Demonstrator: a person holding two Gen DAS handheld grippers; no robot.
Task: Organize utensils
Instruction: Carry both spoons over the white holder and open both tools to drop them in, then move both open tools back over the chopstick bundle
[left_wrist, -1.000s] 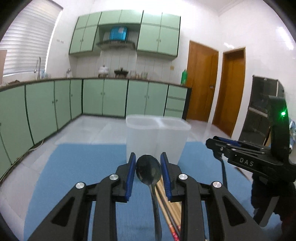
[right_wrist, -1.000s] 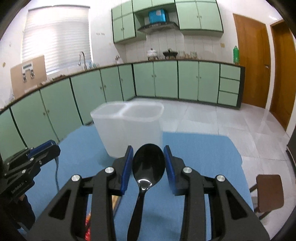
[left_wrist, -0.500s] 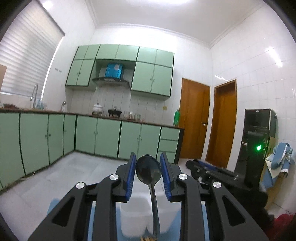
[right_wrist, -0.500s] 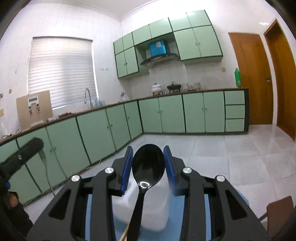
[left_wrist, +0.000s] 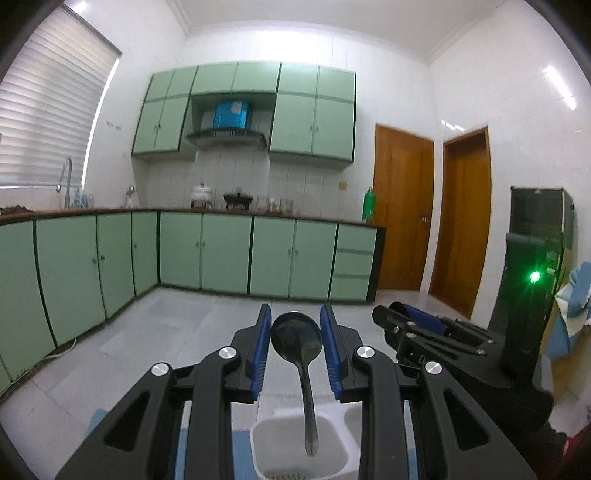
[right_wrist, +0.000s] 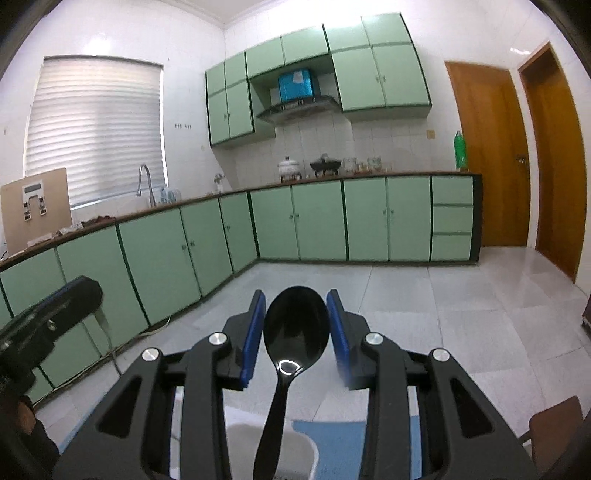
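Claws both pinch a spoon by its bowl: the left claw (left_wrist: 296, 334) holds a metal spoon (left_wrist: 300, 354), handle hanging over the left compartment of the white holder (left_wrist: 258, 443); the right claw (right_wrist: 296, 325) holds a black spoon (right_wrist: 293, 339) above that holder. Neither spoon is dropped yet, so both remain to place.

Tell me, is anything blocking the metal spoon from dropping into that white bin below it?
Nothing visible does. The metal spoon, held in the left gripper, hangs handle-down over an open compartment of the white bin, with only air between them.
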